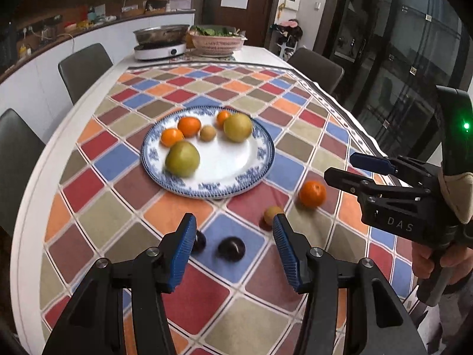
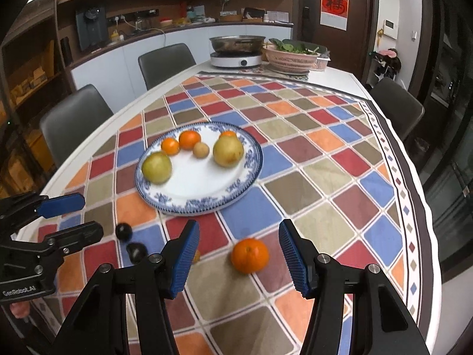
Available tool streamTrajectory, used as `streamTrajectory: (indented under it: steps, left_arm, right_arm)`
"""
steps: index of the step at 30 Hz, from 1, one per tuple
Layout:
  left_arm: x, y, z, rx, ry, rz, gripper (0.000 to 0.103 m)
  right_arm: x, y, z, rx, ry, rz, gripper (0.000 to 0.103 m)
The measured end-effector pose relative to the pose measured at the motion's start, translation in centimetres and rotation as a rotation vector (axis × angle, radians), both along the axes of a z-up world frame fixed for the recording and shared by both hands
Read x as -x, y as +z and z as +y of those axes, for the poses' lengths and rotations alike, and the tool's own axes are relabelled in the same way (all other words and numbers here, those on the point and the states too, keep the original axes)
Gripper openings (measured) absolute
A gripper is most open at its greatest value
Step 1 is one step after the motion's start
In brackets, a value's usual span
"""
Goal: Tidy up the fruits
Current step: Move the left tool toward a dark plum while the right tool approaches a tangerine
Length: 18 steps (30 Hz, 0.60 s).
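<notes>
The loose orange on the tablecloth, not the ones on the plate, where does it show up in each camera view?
Left wrist view: the loose orange sits right of centre, beyond the left gripper, below the right gripper.
Right wrist view: it lies low at centre, between the right gripper's open fingers.
Shared landmark: the blue-rimmed plate, just beyond it.

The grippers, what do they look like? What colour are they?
Both are black with angular linked arms and silver bolts. Each finger ends in a blue ribbed pad. The left gripper has "GenRobot.AI" in white on its body. The right gripper has "DAS" on its side, and a dark housing behind it with a green light. No cables show.
</notes>
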<state>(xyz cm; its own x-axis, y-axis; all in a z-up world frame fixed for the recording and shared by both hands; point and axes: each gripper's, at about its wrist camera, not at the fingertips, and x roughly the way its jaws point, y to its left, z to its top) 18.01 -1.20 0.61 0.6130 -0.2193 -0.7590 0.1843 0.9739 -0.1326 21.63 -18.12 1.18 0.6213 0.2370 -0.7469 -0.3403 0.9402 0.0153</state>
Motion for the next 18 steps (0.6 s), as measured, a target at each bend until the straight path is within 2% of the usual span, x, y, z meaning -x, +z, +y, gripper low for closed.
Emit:
streamTrajectory:
  steps: [18]
  left_arm:
    - [-0.4,-4.9,-0.8,0.001,-0.036,0.091,0.052]
  right_arm:
    - [0.5,-4.7,-1.2,0.016,-0.039,0.095,0.057]
